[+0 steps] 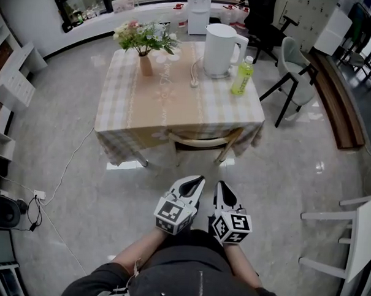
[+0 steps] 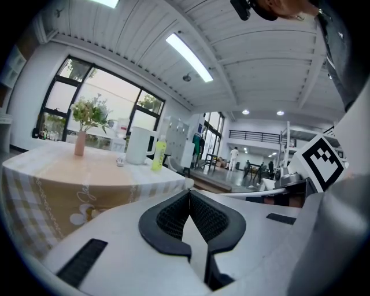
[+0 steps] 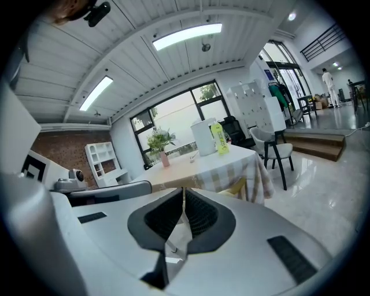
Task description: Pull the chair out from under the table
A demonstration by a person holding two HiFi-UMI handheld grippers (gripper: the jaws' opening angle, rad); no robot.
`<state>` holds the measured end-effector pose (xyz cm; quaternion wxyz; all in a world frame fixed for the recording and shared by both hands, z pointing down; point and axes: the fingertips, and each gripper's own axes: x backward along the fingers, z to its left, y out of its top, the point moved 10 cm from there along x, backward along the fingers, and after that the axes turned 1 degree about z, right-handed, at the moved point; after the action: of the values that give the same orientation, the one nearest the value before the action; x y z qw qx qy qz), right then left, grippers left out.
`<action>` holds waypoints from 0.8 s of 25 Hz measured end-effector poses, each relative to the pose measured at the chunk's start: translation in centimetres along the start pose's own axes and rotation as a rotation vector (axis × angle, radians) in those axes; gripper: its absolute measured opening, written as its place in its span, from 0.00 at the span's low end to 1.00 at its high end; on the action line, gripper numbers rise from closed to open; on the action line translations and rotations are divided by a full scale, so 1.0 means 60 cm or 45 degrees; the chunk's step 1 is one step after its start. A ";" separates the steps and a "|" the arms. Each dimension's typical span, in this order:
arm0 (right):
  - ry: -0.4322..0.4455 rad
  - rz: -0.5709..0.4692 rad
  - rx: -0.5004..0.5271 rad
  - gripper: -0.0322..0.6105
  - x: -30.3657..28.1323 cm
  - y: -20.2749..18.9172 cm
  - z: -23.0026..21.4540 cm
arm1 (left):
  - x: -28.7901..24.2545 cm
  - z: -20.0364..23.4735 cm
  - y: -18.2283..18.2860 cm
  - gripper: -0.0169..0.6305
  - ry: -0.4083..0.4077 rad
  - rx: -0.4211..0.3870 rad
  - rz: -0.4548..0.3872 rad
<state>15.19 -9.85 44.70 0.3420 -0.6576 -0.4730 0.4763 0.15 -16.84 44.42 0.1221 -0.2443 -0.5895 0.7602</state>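
Observation:
A wooden chair (image 1: 204, 143) is pushed under the near side of a table (image 1: 131, 120) draped in a checked cloth; only its curved backrest and part of the seat show. My left gripper (image 1: 199, 180) and right gripper (image 1: 219, 184) hang side by side over the floor a short way in front of the chair, touching nothing. Both are shut with nothing between the jaws. In the right gripper view the chair back (image 3: 240, 186) peeks out under the cloth; in the left gripper view only the table (image 2: 58, 173) shows beyond my left gripper (image 2: 189, 192).
On the table stand a vase of flowers (image 1: 146, 44), a white kettle (image 1: 222, 49) and a green bottle (image 1: 242, 75). A grey chair (image 1: 294, 72) stands at the right, a white chair (image 1: 347, 240) near right, shelving (image 1: 7, 75) and cables (image 1: 39, 199) at left.

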 end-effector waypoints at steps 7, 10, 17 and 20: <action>0.037 0.033 0.028 0.07 -0.062 0.034 -0.019 | -0.054 0.039 0.026 0.04 -0.006 0.016 0.035; 0.052 0.045 0.042 0.07 -0.088 0.046 -0.024 | -0.072 0.059 0.033 0.04 -0.002 0.010 0.047; 0.057 0.058 0.060 0.07 -0.149 0.071 -0.042 | -0.115 0.107 0.047 0.04 -0.009 0.014 0.077; 0.067 0.057 0.081 0.07 -0.177 0.081 -0.047 | -0.132 0.128 0.049 0.04 -0.005 0.023 0.087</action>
<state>18.25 -21.46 44.43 0.3643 -0.6692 -0.4335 0.4812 3.22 -27.80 44.82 0.0971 -0.2616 -0.5742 0.7697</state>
